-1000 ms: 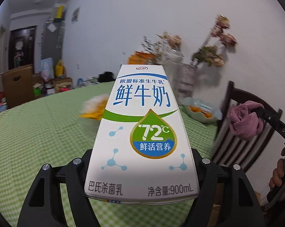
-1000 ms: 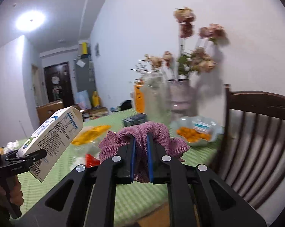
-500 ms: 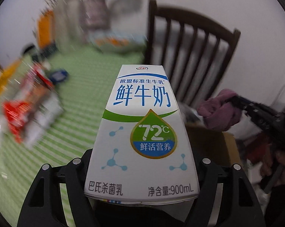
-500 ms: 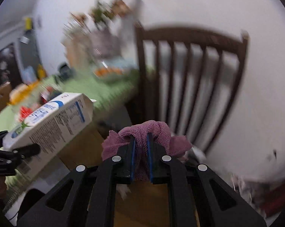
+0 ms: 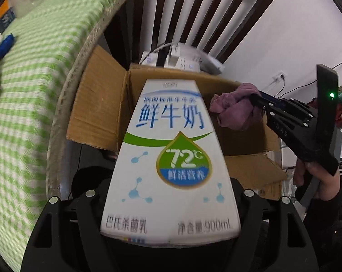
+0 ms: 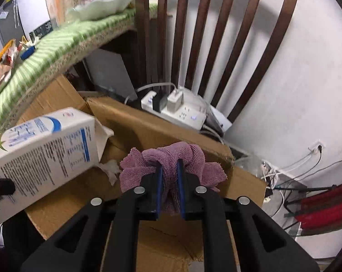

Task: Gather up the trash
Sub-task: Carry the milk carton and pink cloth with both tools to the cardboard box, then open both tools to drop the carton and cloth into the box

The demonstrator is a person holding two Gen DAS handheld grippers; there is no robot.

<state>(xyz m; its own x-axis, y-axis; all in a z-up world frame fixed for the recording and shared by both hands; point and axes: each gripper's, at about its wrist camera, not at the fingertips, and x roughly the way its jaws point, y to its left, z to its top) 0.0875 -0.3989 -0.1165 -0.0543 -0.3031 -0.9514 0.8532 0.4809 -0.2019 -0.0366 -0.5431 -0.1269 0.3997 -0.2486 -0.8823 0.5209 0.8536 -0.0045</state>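
My left gripper (image 5: 171,206) is shut on a white 900 mL milk carton (image 5: 171,158) and holds it over an open cardboard box (image 5: 98,113) beside the table. The carton also shows in the right wrist view (image 6: 41,151), tipped with its top over the box (image 6: 134,124). My right gripper (image 6: 169,170) is shut on a crumpled purple cloth (image 6: 171,158), held above the box's right side; it also shows in the left wrist view (image 5: 254,100) with the cloth (image 5: 234,111). A white crumpled tissue (image 6: 109,168) lies in the box.
The green-checked table (image 5: 23,90) curves along the left, with wrappers and a blue item (image 5: 4,45) on it. A dark wooden chair (image 6: 193,34) stands behind the box. A white power strip (image 6: 171,106) with plugs sits behind the box. Cables and a red item (image 6: 318,208) lie right.
Both grippers have swung down and right from the tabletop to above the cardboard box beside the chair. Each still holds its item: carton in the left, cloth in the right.
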